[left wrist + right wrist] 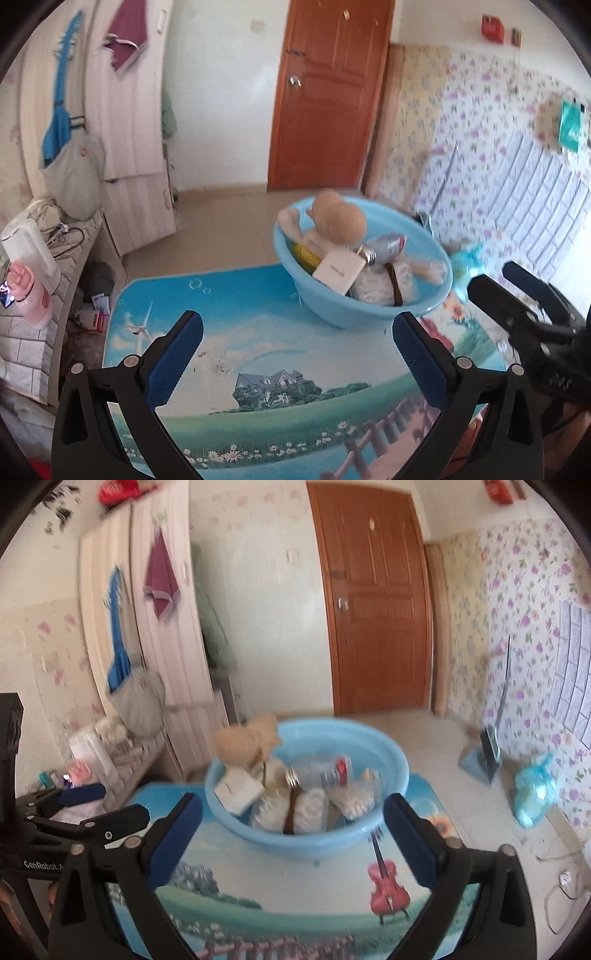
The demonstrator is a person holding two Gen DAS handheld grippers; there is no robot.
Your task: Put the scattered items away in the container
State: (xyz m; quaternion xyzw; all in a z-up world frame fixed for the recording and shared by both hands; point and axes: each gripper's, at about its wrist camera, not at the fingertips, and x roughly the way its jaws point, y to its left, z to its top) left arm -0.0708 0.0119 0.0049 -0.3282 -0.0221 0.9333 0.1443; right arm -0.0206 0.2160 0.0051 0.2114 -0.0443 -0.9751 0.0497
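The left gripper (297, 328) stood wide open with nothing between its blue pads (173, 354), hovering over the bare part of the picture-printed table (258, 369). The right gripper (291, 812) was likewise spread wide and empty; in the left wrist view it showed at the right edge (517, 295), also open.

The blue basin (332, 310) sat on the far part of the table, in the upper middle of the left view, above and ahead of the left gripper's fingertips and nearer the right finger than the left. In the right wrist view the basin (295, 842) lay centred just beyond the fingertips, its near rim between the two fingers and apart from both.

Inside the basin lay a tan plush toy (340, 221) at the far left side, leaning over the rim, a white box (338, 271) propped against it, a clear plastic bottle (388, 247) with a red label lying across the middle, a fork (292, 777) beside the bottle, and white bagged items (310, 808) with a brown strap (291, 812) over them. A yellow thing (304, 254) showed under the box; what it was could not be told.

The right view was blurred. A wooden door (373, 602) stood behind the basin, and a light blue bag (535, 794) lay on the floor at right.
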